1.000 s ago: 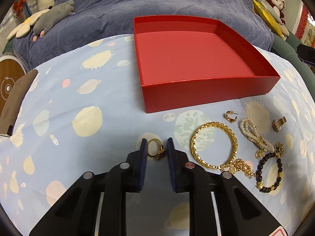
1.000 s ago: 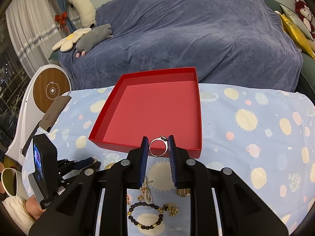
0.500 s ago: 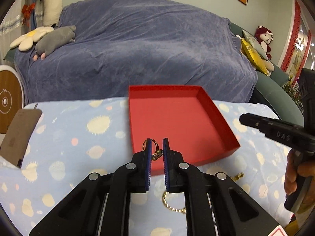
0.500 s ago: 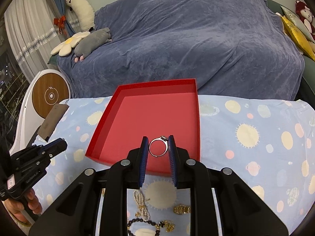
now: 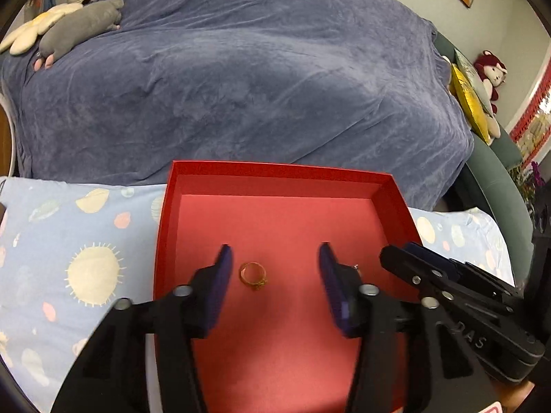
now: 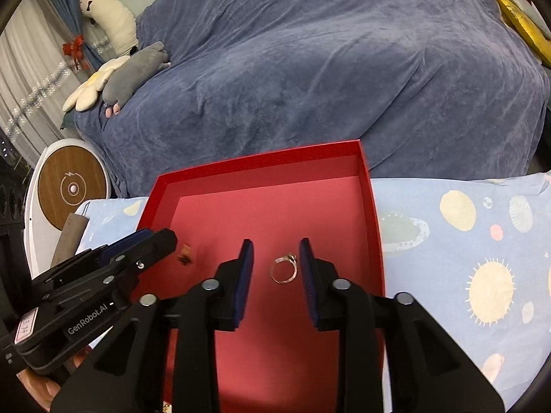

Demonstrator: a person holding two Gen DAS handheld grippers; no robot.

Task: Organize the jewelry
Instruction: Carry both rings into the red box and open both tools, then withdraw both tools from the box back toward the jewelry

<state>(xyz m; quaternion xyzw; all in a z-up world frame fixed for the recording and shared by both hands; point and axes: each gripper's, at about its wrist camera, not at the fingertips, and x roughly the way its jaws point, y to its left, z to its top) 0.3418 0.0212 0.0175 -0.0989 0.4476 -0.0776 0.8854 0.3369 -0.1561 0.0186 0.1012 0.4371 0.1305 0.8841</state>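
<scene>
Left wrist view: the left gripper hangs over the shallow red cardboard box. Its jaws, clamped half a second ago, have just been opening; the small gold ring sits loose on the box floor between them.

Right wrist view: the right gripper has likewise just parted, and the thin silver ring is free inside the box.

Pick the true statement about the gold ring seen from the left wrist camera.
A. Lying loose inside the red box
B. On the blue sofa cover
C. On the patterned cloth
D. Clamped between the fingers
A: the gold ring sits on the shallow red cardboard box's floor, apart from the left gripper's spread fingers.
</scene>
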